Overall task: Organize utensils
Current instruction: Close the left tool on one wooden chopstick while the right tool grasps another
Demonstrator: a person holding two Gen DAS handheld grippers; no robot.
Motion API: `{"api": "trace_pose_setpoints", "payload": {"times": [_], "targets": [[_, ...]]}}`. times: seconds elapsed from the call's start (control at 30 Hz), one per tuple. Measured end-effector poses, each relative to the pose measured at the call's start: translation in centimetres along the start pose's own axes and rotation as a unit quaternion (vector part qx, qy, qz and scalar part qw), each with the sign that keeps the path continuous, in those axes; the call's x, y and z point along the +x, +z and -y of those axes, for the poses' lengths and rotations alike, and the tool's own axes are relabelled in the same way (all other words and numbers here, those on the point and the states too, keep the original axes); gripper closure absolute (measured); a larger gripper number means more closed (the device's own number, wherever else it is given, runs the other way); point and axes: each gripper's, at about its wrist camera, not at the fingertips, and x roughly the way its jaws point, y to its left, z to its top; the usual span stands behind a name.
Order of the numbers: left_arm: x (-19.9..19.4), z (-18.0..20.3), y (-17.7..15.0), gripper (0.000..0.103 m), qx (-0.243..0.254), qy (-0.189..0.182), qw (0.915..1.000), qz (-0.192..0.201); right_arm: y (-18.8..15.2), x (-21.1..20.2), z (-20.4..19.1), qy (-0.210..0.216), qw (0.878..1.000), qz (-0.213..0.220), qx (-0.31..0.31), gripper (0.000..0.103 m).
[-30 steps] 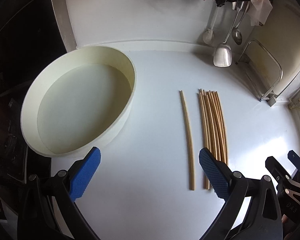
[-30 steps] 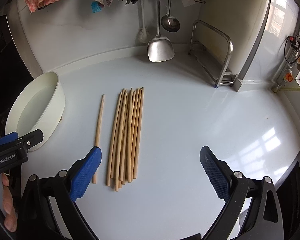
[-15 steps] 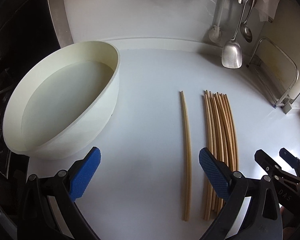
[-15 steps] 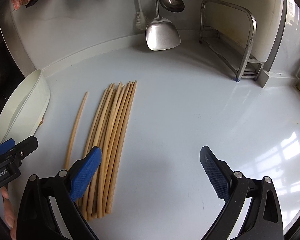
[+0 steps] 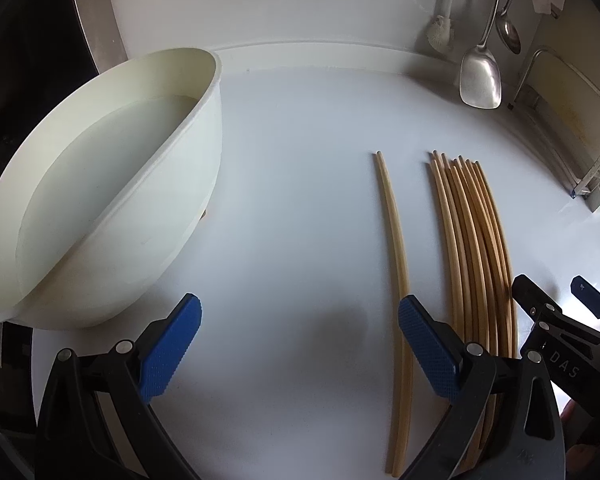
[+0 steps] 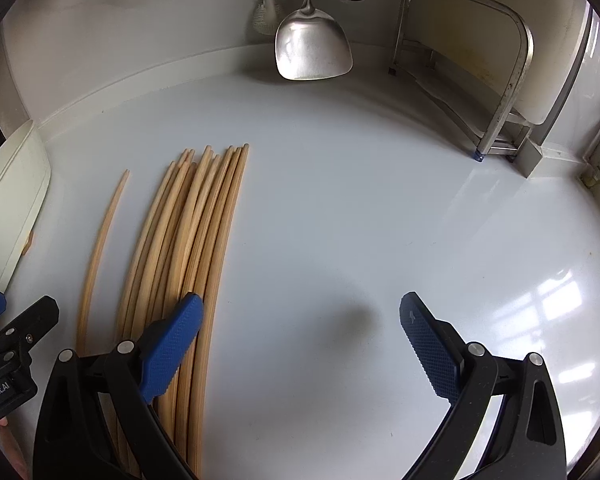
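Chopsticks (image 6: 188, 248) lie bundled on the white surface (image 6: 360, 220), one stray chopstick (image 5: 396, 248) just left. Both tools have dropped closer: left tool (image 5: 300, 350) and right tool (image 6: 300, 344) gape wide, empty — pickup looks imminent, bowl (image 5: 140, 208) waiting.

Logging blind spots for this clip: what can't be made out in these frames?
- Chopstick bundle: near ends hidden behind the right gripper; exact count unclear.
- Single chopstick: near end cut off by the left-wrist frame edge.
- Bowl: mostly cut off in the right-wrist view.
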Motion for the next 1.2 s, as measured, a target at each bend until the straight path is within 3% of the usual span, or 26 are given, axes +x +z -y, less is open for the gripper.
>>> {"api": "trace_pose_setpoints", "payload": {"times": [0.37, 0.57, 0.77, 1.2], "targets": [[1.1, 0.9, 0.1, 0.006, 0.004, -0.001, 0.9999, -0.011, -0.4, -0.4, -0.2, -0.022, 0.999, 0.008, -0.022, 0.009], [1.1, 1.7, -0.1, 0.006, 0.018, 0.031, 0.9993, -0.006, -0.6, -0.6, 0.7, -0.038, 0.998, 0.014, -0.037, 0.009], [1.0, 1.9, 0.1, 0.006, 0.019, 0.026, 0.9995, -0.003, -0.5, -0.8, 1.8, -0.056, 0.997, 0.018, -0.046, 0.009], [1.2, 2.1, 0.3, 0.006, 0.025, 0.027, 0.9993, -0.001, -0.4, -0.7, 0.8, -0.049, 0.995, 0.028, -0.080, 0.009]]}}
